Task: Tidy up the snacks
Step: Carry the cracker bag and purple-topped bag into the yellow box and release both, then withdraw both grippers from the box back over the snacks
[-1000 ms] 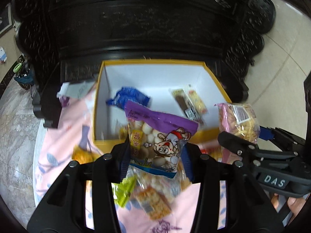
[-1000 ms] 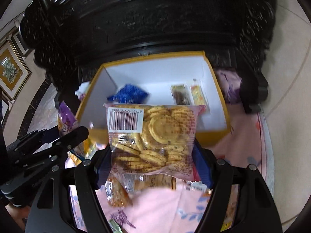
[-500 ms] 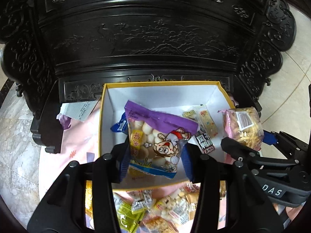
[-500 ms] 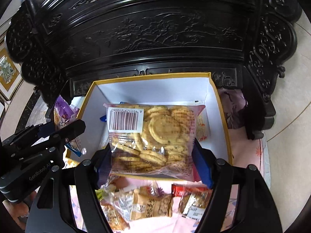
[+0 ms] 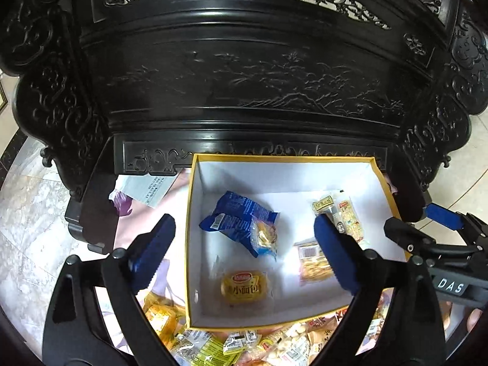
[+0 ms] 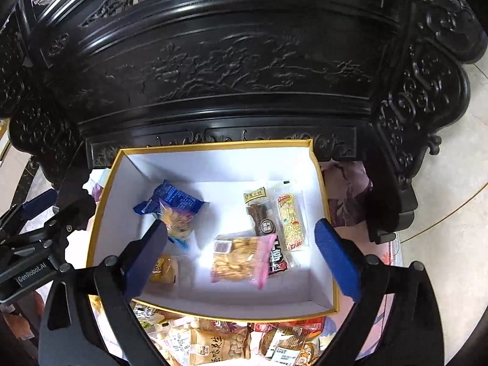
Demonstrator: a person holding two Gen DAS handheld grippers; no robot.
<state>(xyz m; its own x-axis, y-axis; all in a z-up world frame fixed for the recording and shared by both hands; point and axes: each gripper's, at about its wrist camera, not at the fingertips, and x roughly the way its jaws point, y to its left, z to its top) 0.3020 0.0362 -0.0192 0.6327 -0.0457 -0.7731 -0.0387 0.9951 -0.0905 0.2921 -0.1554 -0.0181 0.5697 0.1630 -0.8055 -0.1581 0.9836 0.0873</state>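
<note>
Both my sets of fingers have just sprung apart, nothing between them: left gripper (image 5: 244,253) and right gripper (image 6: 241,250) hang over the yellow-edged box (image 6: 213,148). The cookie bag (image 6: 241,259) lies on the box's white floor beside a dark snack stick (image 6: 262,213); a blurred packet, maybe the purple bag, sits near the blue wrapper (image 5: 238,216). More snacks (image 6: 219,341) crowd the pink cloth (image 5: 128,231) on the worktop. Behind it, carved black furniture (image 5: 244,85); marble floor (image 5: 27,213) around it.
</note>
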